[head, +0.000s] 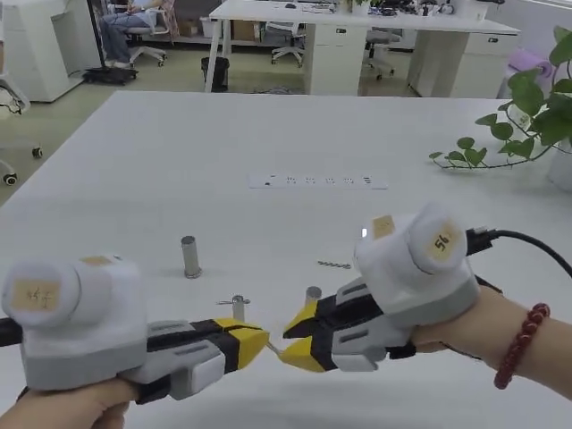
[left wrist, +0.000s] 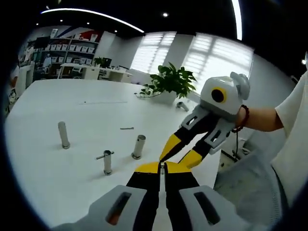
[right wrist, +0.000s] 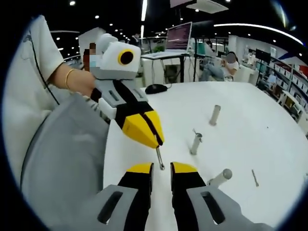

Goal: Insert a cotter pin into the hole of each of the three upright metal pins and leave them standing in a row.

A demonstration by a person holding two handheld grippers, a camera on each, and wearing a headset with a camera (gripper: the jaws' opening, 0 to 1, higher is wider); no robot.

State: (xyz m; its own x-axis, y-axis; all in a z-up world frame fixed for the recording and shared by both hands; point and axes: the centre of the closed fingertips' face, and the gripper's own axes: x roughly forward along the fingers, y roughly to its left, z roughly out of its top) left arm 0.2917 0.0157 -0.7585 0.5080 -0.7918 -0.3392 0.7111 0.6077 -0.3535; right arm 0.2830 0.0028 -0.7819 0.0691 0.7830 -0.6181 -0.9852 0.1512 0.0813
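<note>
Clamping a thin silver cotter pin, the yellow-tipped left gripper faces the right gripper, whose jaws stand apart.

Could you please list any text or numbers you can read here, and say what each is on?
"56", handwritten and blurry, on the tan sticker of the right gripper.
Second sticker, on the left gripper: writing too blurred to read.
Socket strip: markings too small to read.
</note>
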